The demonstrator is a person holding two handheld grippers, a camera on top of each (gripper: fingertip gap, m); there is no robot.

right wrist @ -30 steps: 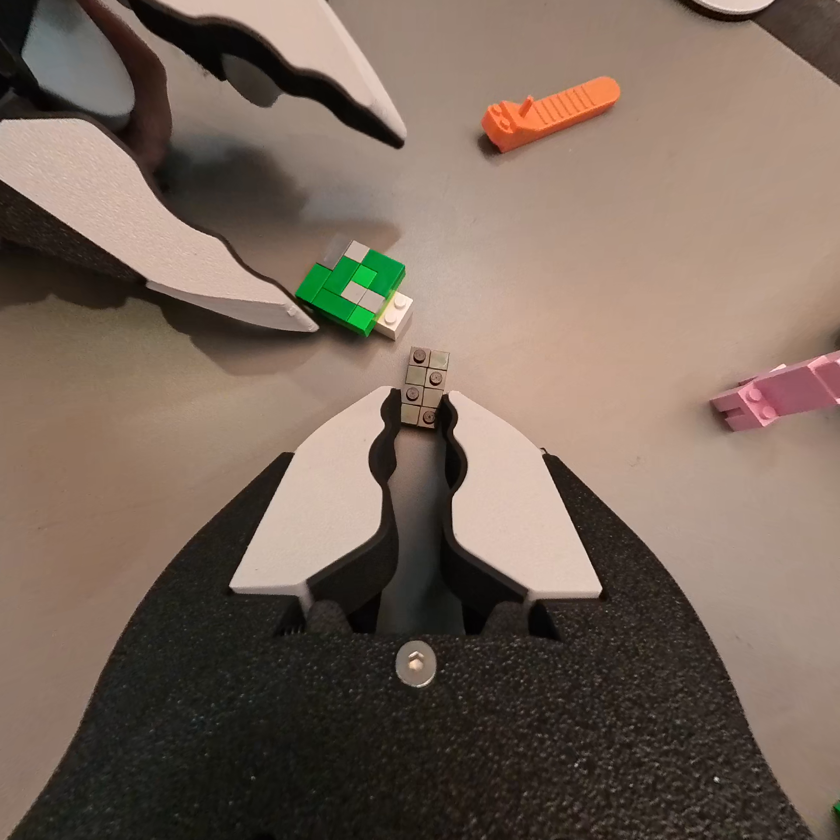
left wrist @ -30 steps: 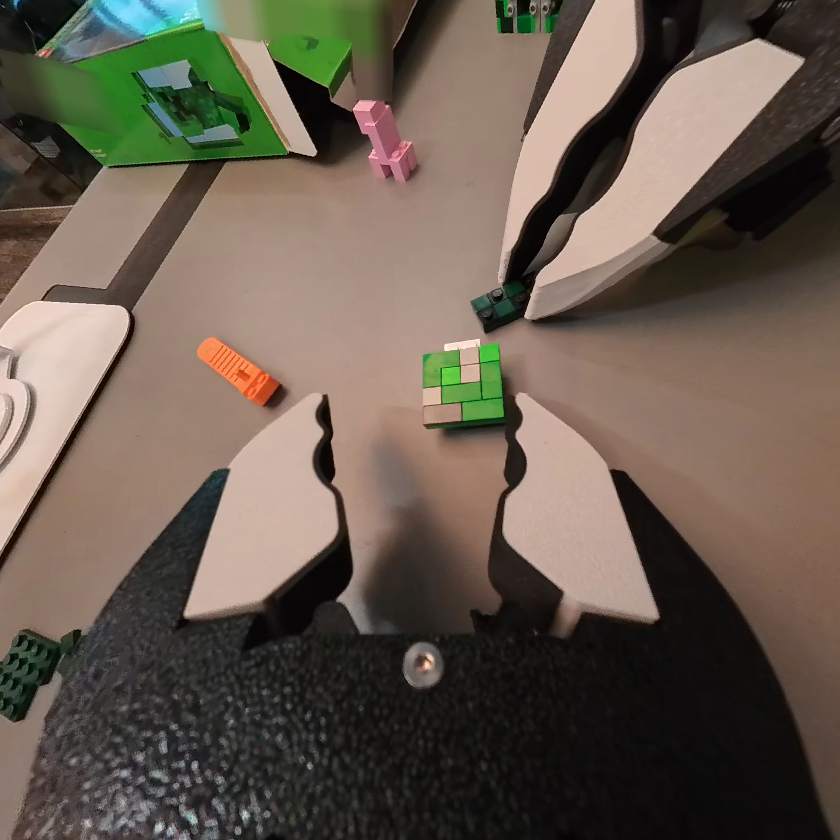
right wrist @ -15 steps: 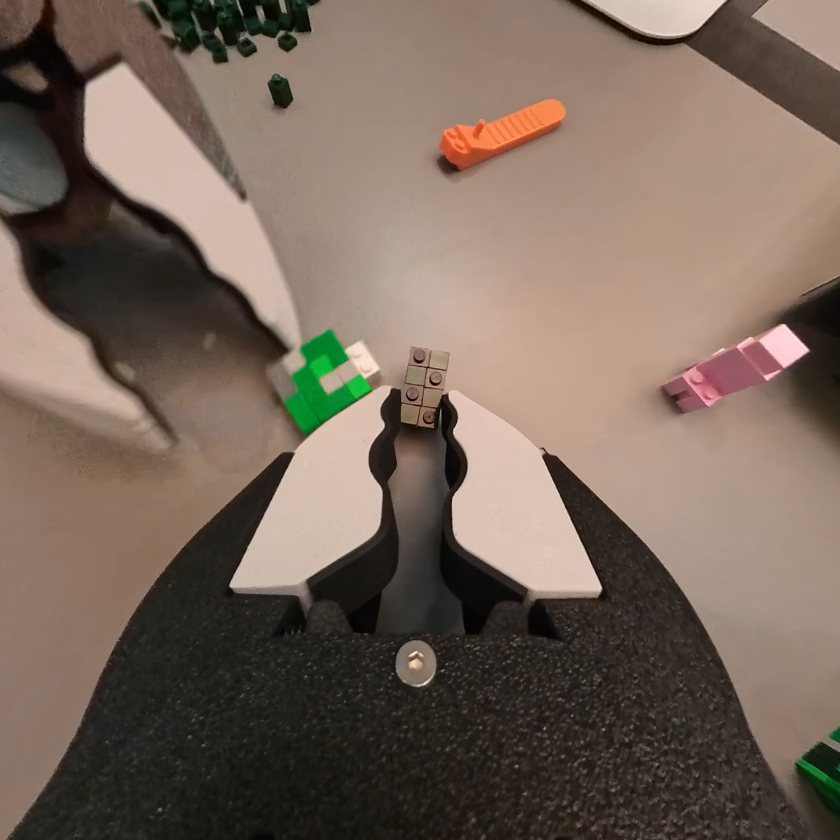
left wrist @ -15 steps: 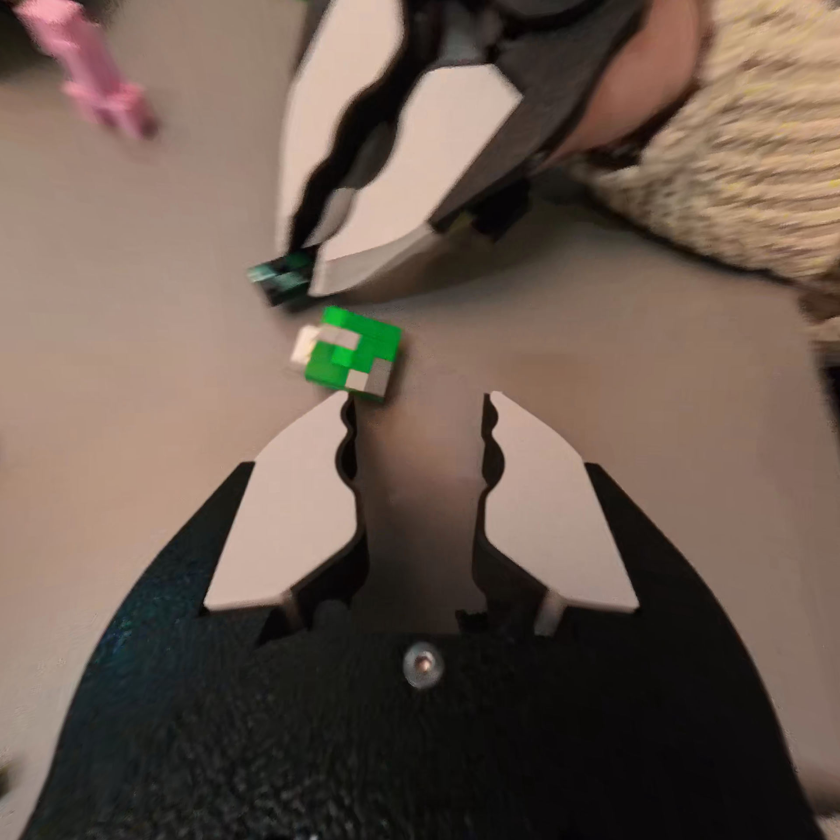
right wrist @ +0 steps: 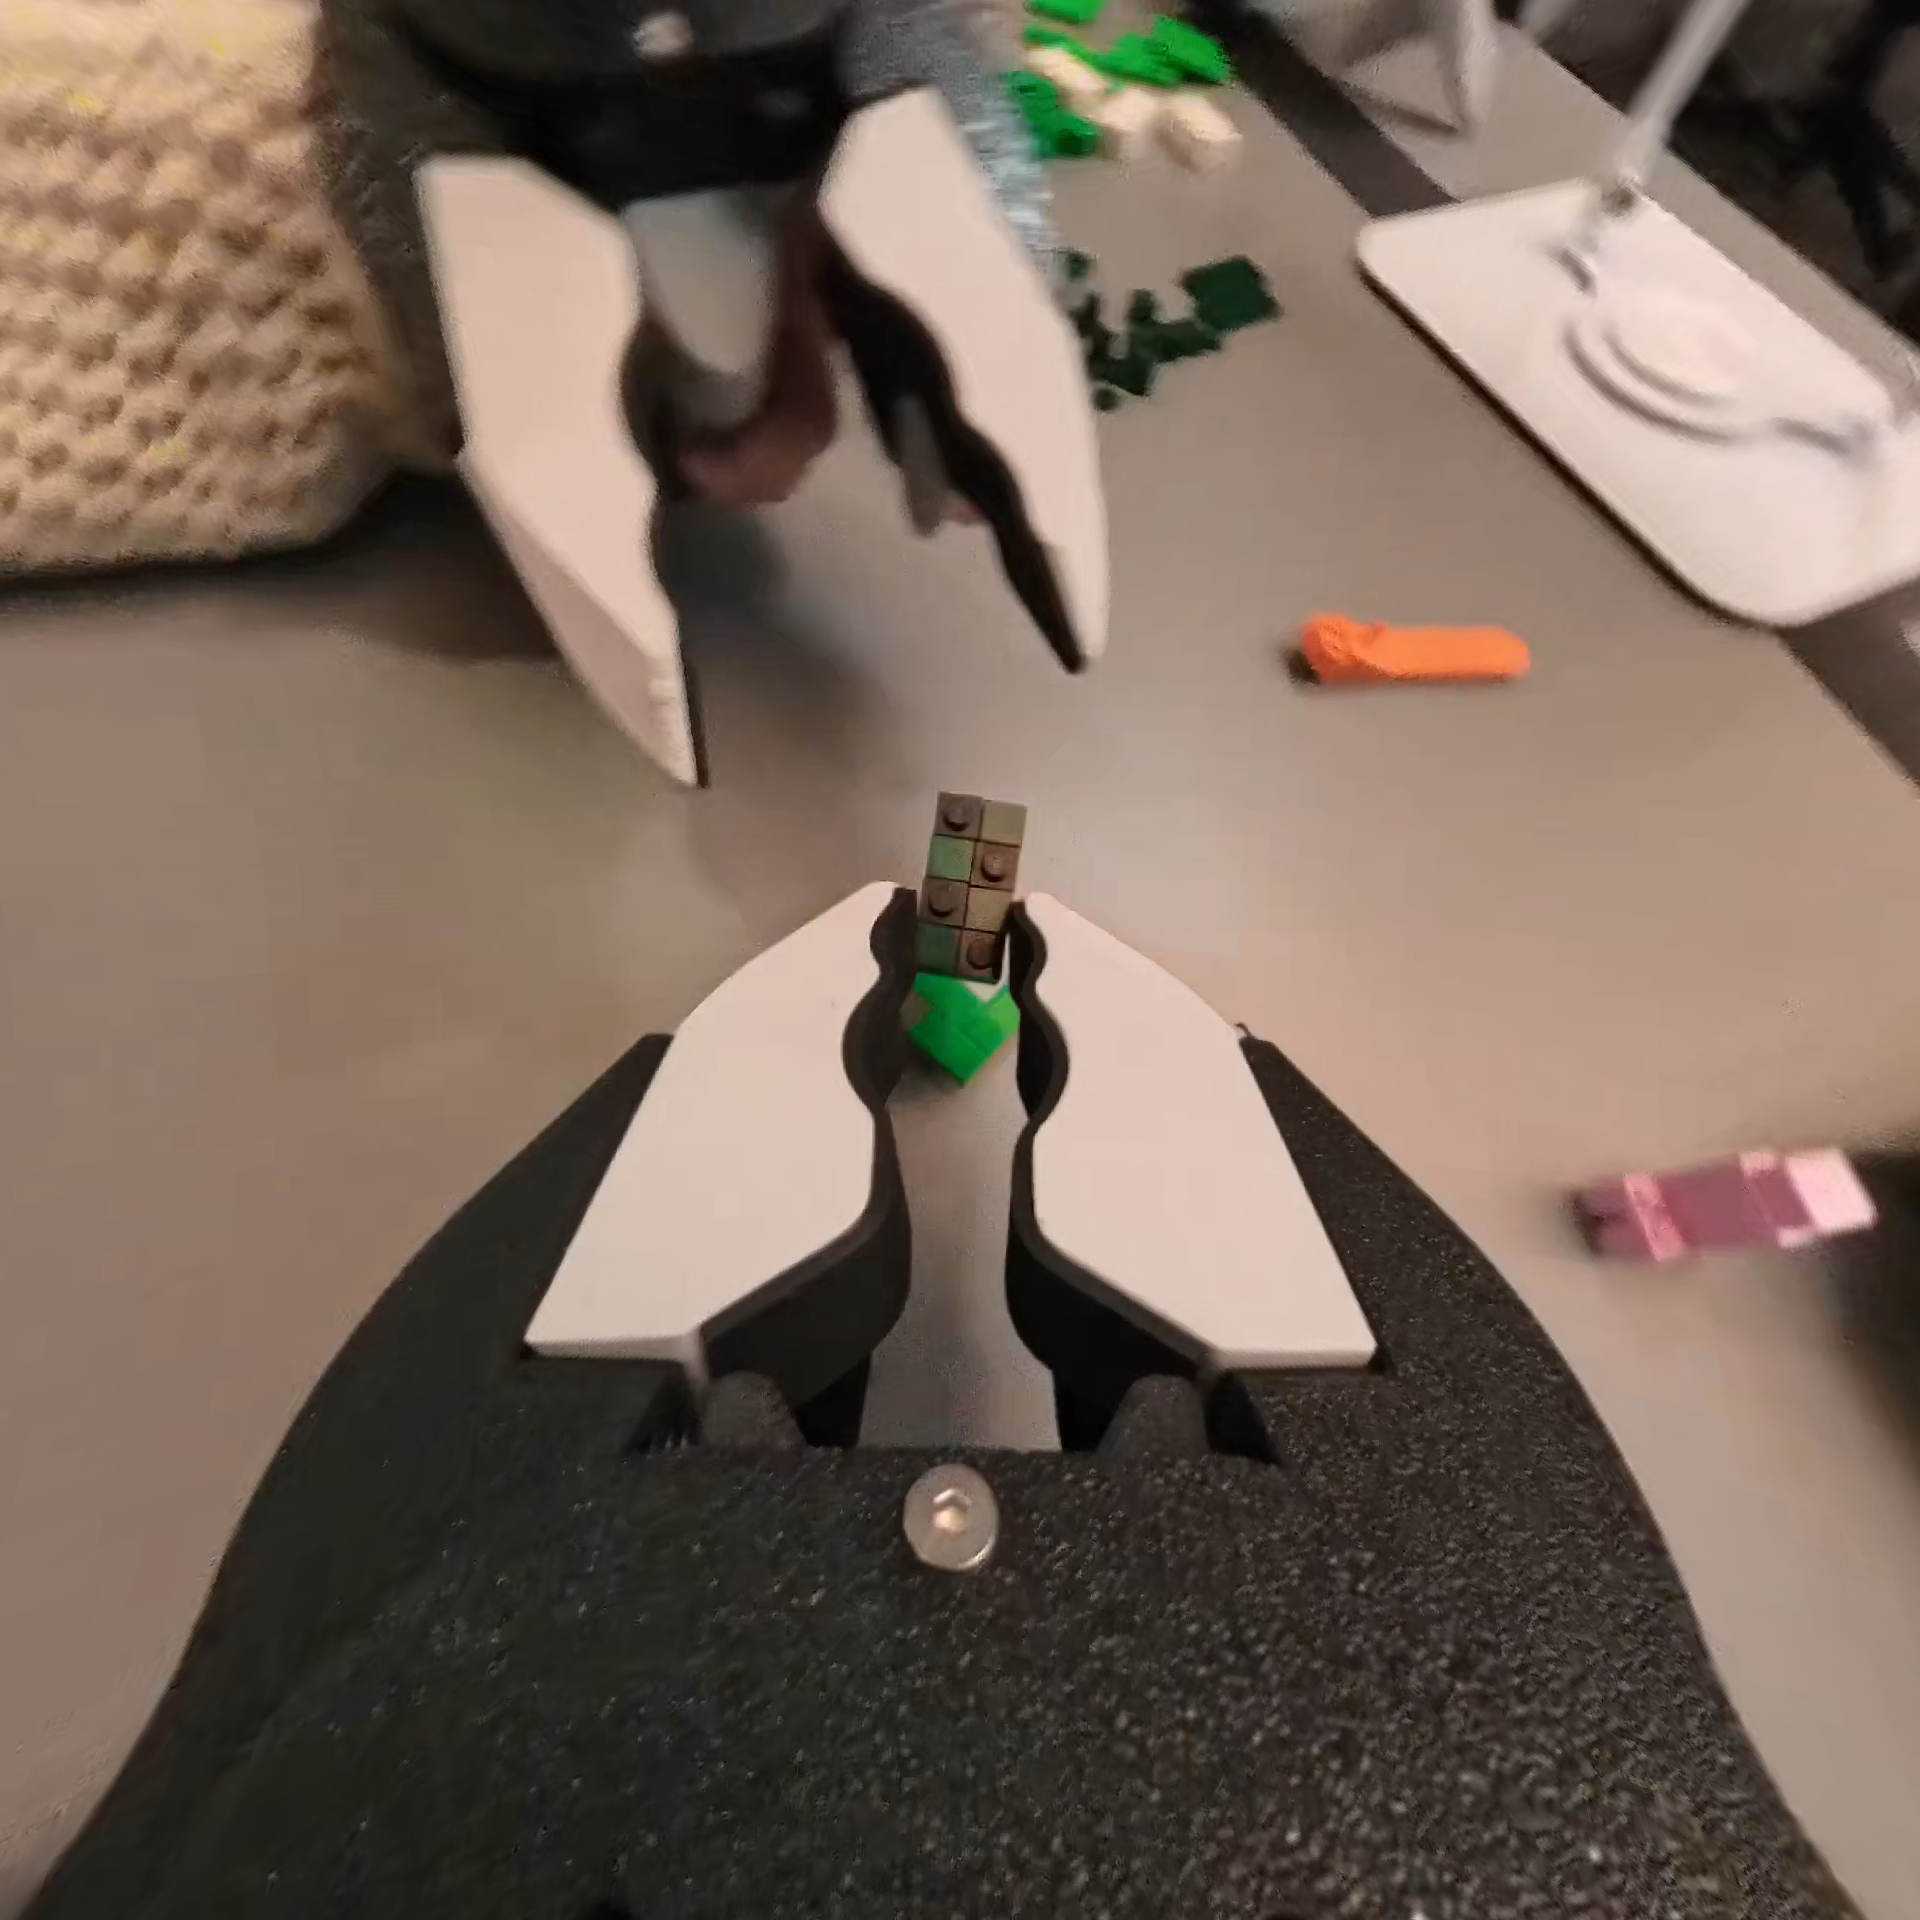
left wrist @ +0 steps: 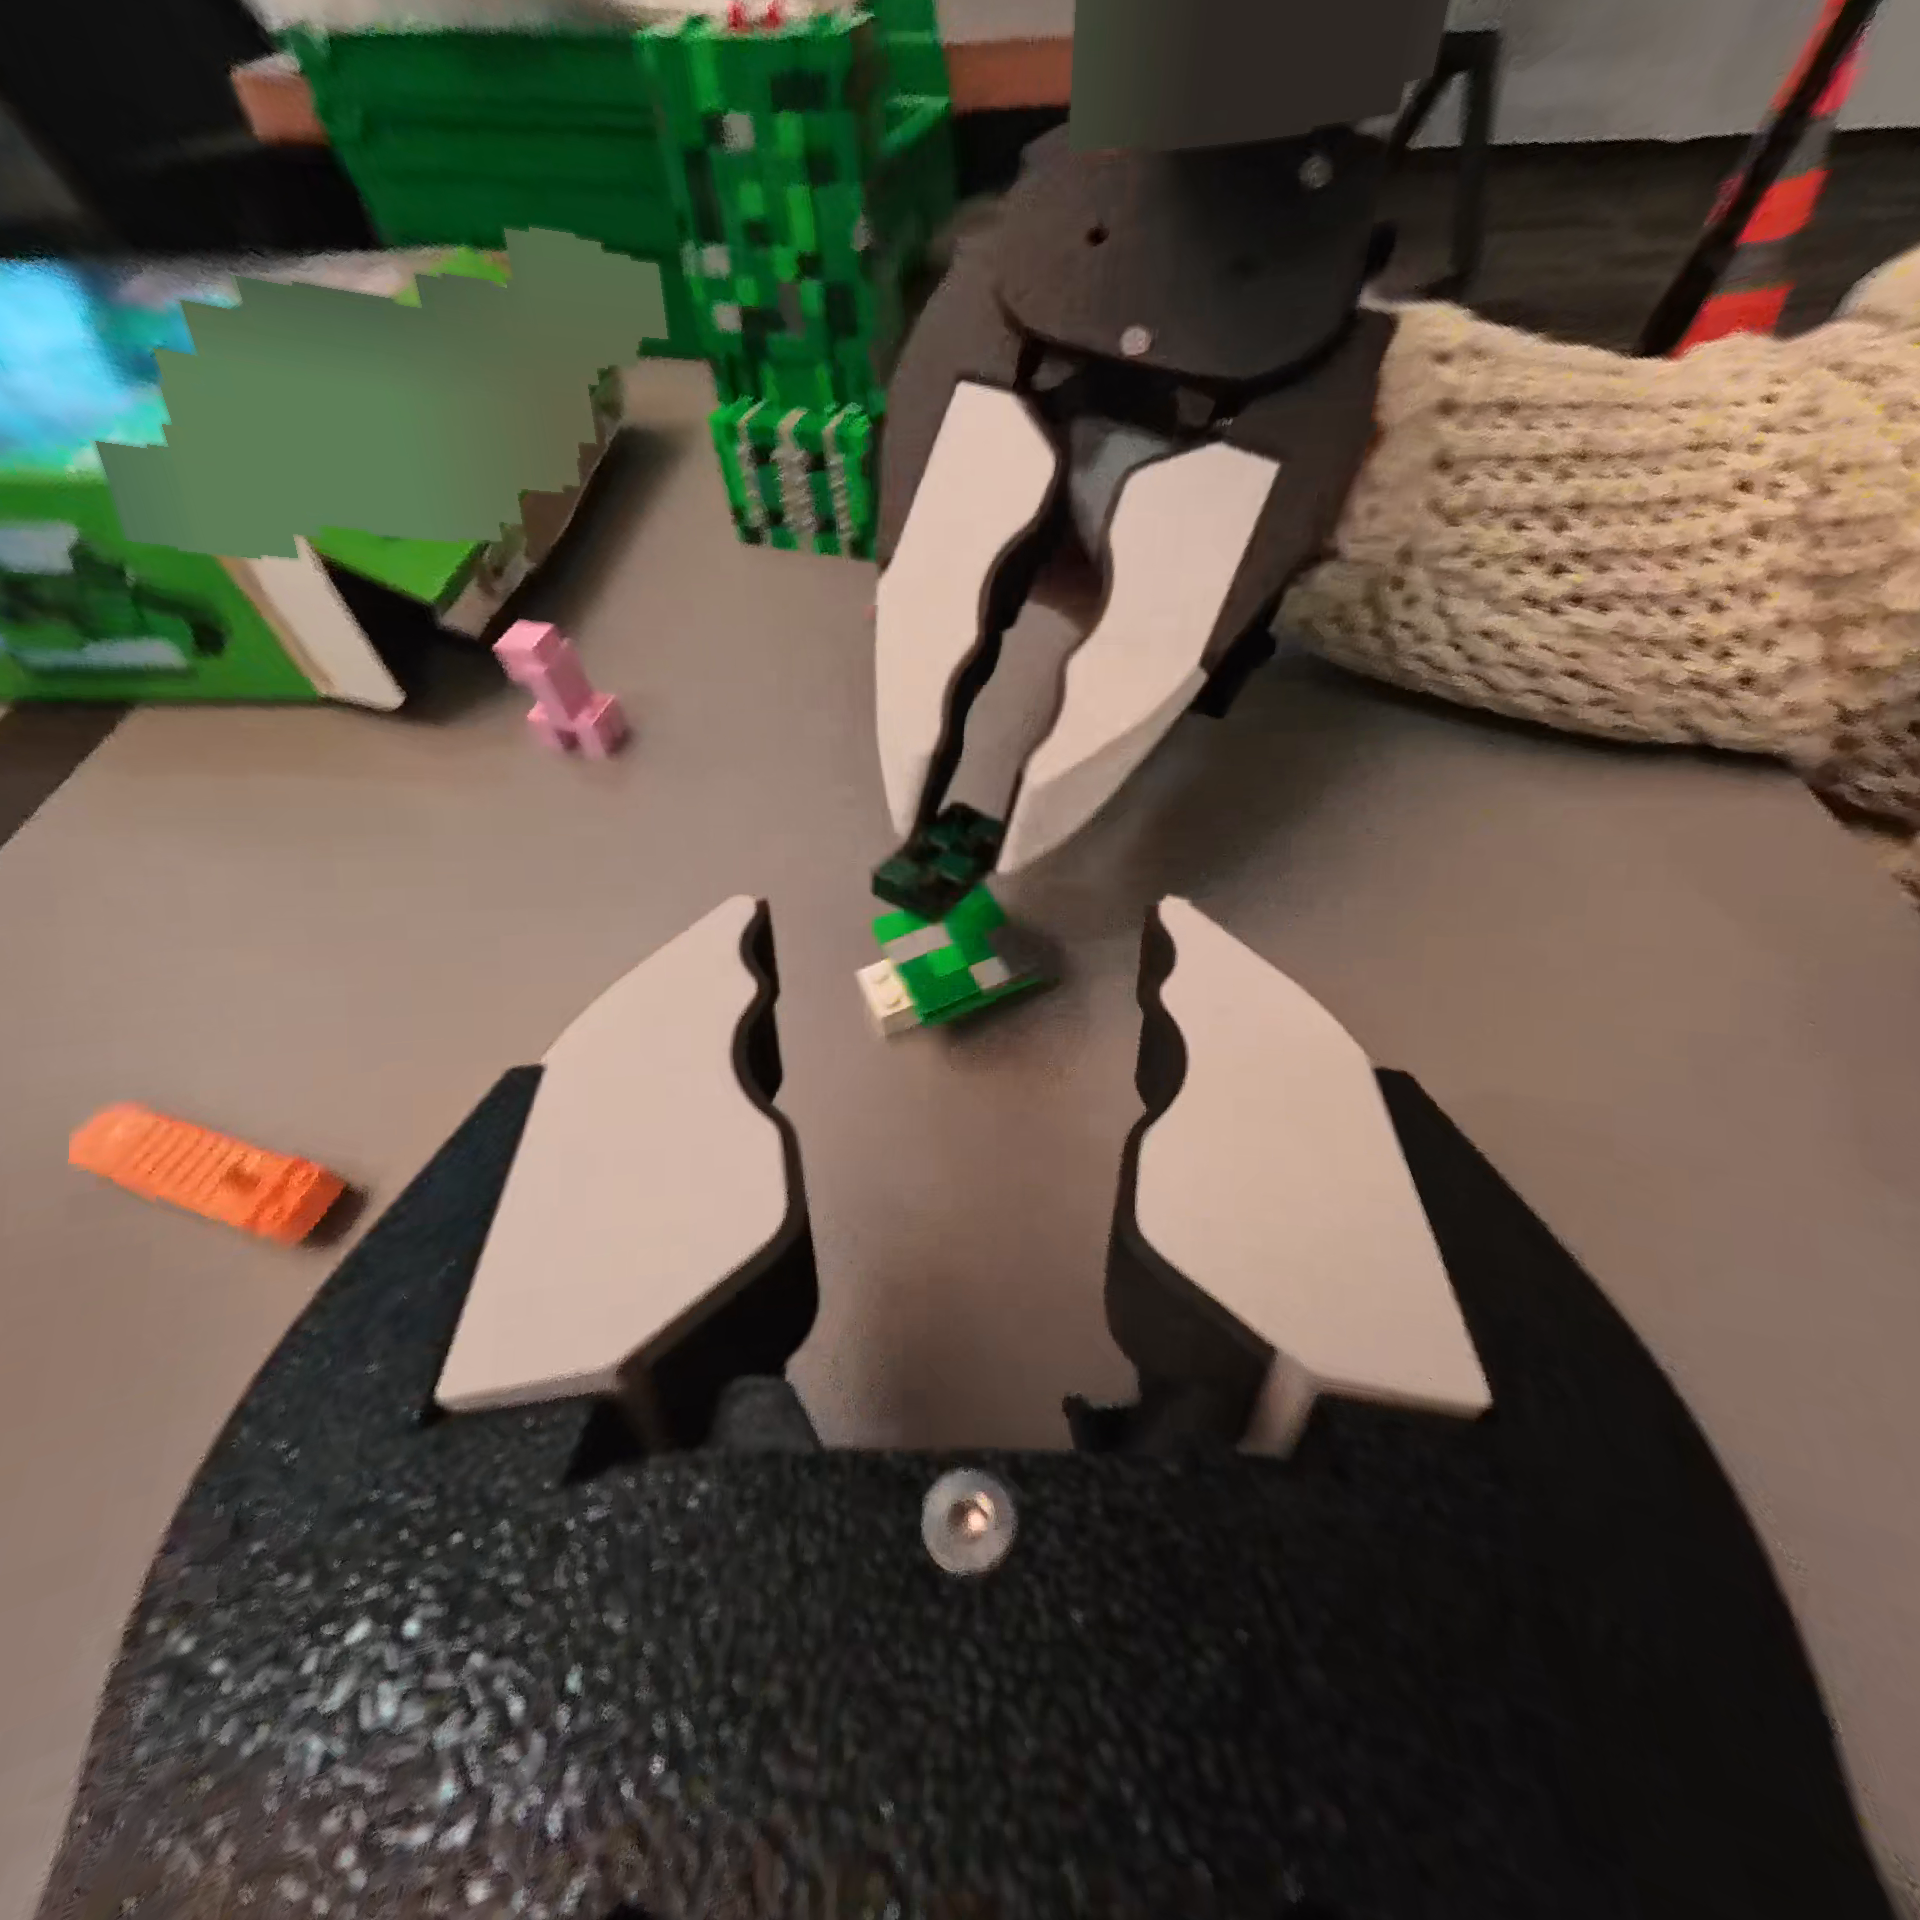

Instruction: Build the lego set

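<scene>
Currently right tool (right wrist: 956,914) is pinching a studded dark-green block (right wrist: 971,894); left tool (left wrist: 956,935) is gaping, tiled green plate (left wrist: 951,971) at 12 o'clock.

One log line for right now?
left tongs: open, empty | right tongs: shut on dark green studded brick piece | above bright green-grey brick block

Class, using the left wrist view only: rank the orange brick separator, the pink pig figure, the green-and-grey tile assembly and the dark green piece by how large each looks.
1. orange brick separator, clearly the largest.
2. green-and-grey tile assembly and pink pig figure: look about alike; the pig stands farther away, so unsure.
3. dark green piece, held in the right tool, smallest.
</scene>
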